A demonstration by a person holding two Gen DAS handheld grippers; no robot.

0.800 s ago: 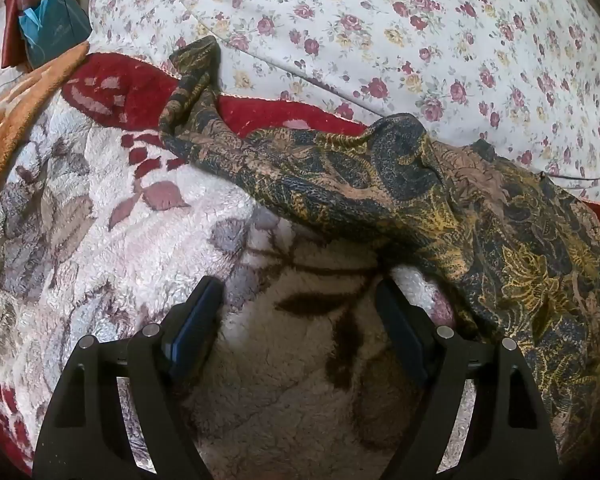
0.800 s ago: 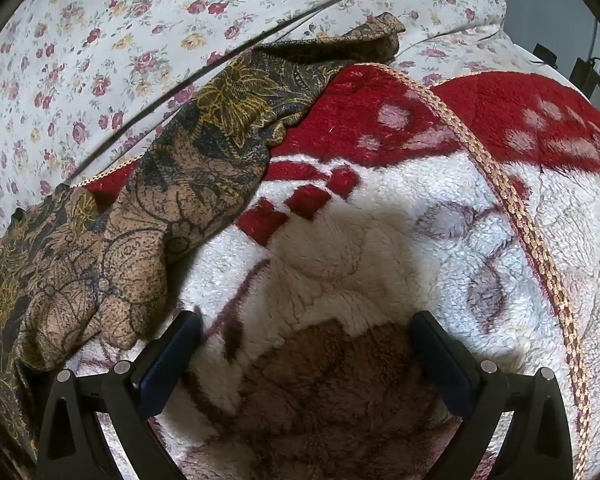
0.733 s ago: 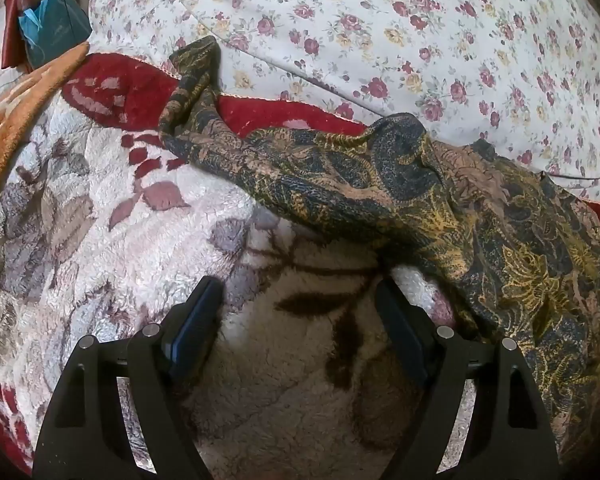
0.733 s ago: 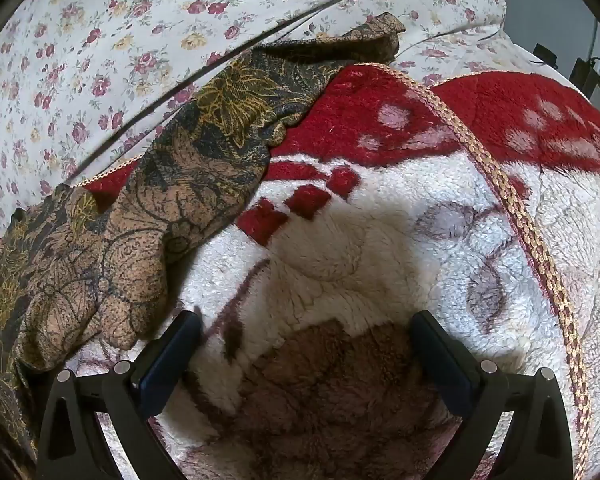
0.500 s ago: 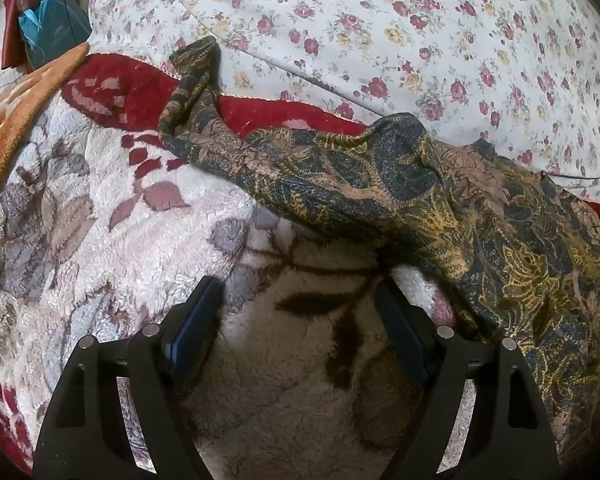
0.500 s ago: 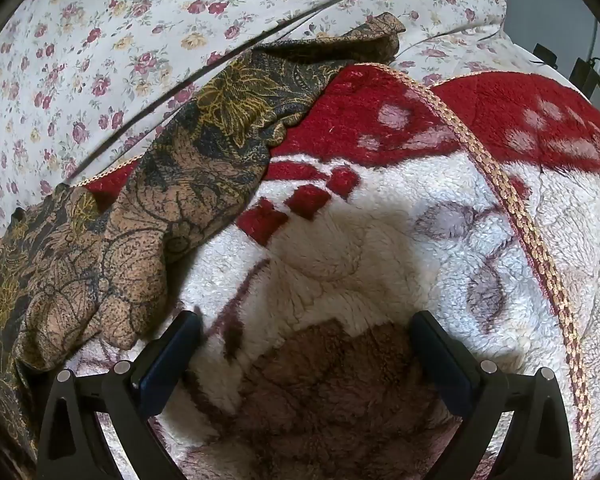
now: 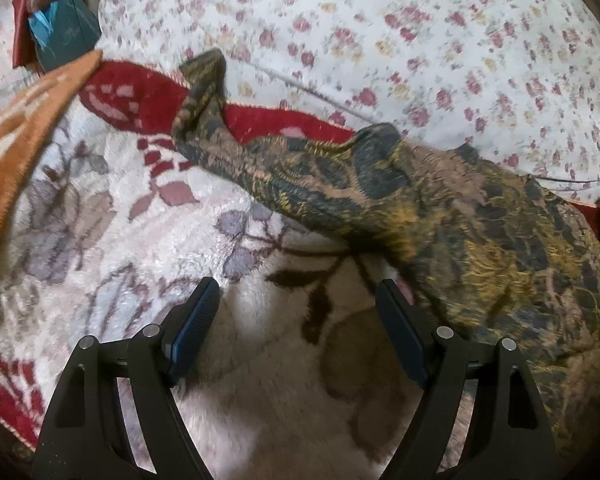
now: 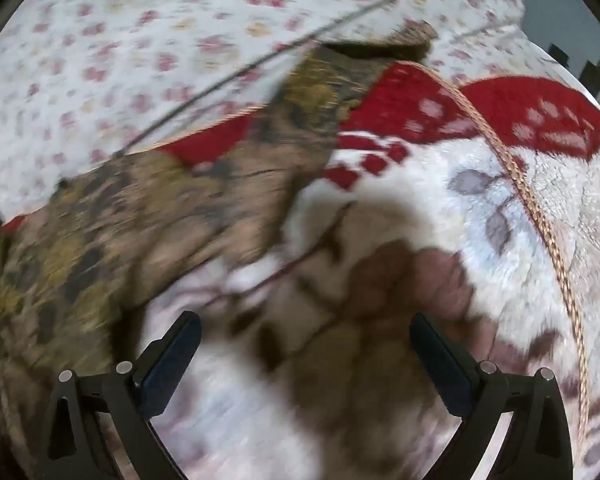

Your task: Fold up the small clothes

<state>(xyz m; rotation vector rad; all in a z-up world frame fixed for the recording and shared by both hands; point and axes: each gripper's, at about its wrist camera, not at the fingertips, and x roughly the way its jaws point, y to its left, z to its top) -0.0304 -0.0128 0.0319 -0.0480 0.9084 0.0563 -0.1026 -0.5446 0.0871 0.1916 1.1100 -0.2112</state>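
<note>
Across the left wrist view, the left gripper points down at a plush blanket with grey leaf shapes and a red border, its jaws spread wide with nothing between them. A dark patterned garment in brown, gold and black lies crumpled on the blanket, reaching from the right edge toward a narrow end at upper left. The gripper's right finger sits just beside the garment's bulk, whether touching it I cannot tell. Behind lies a white floral sheet; an orange cloth crosses the left edge, with a teal object above it.

Over in the right wrist view, which is blurred, the right gripper also stands wide apart and empty above the blanket. The garment stretches from the lower left up to the floral sheet, near the left finger. A braided gold trim runs down the blanket's right side
</note>
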